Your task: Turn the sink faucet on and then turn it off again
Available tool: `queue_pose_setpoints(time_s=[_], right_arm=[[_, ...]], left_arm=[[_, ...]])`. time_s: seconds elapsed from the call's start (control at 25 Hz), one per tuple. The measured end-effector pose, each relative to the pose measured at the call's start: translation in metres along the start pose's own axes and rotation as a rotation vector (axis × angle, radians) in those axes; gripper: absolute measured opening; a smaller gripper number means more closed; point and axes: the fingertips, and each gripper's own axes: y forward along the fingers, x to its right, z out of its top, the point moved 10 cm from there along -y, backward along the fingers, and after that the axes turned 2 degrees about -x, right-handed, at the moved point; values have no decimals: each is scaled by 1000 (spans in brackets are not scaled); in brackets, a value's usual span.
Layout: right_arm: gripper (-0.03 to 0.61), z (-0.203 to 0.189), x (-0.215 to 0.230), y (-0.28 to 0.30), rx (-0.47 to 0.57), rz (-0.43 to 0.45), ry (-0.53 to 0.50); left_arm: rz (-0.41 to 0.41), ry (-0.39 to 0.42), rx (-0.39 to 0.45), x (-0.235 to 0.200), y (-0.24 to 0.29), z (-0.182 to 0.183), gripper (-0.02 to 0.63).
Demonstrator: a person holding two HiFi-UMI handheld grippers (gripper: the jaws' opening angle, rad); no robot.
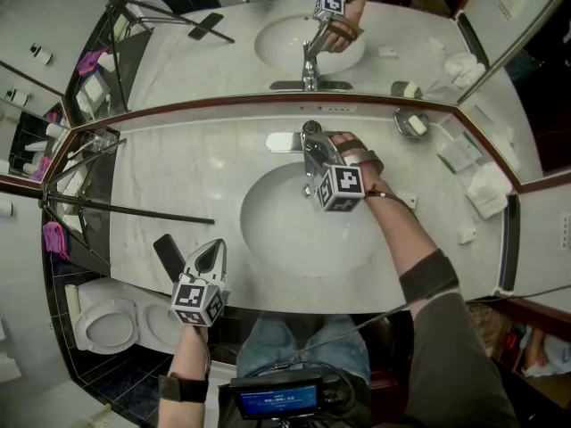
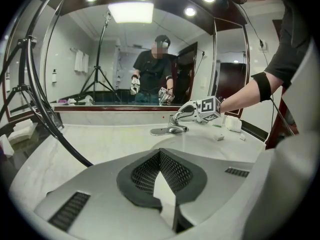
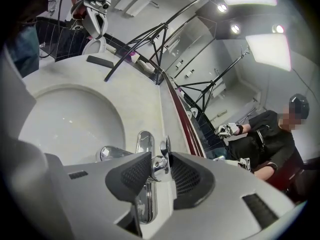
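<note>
The chrome faucet [image 1: 310, 152] stands behind the white basin [image 1: 285, 239], close to the mirror. My right gripper [image 1: 314, 160] reaches over the basin to it. In the right gripper view, the upright chrome handle [image 3: 159, 165] sits between the two black pads [image 3: 136, 173], and both pads touch it, so my right gripper [image 3: 159, 168] is shut on it. The spout [image 3: 112, 153] shows to the left below. My left gripper [image 1: 214, 250] hovers at the counter's front edge, shut on nothing. From the left gripper view, the faucet [image 2: 175, 124] and right gripper [image 2: 192, 111] lie straight ahead.
Black tripod legs [image 1: 134, 210] cross the left of the marble counter [image 1: 178, 168]. A flat black object [image 1: 168, 255] lies beside my left gripper. A soap dish [image 1: 410, 125] and folded towels [image 1: 489, 190] sit at the right. A toilet [image 1: 107, 326] stands lower left.
</note>
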Motion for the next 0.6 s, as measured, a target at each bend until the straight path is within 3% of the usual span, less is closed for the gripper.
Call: queue_pose_setpoints(time_s=[0.6], right_arm=[[125,3,-11,-2,-13,-13,-65]], left_arm=[[27,-33,16,-8,5,4,0]])
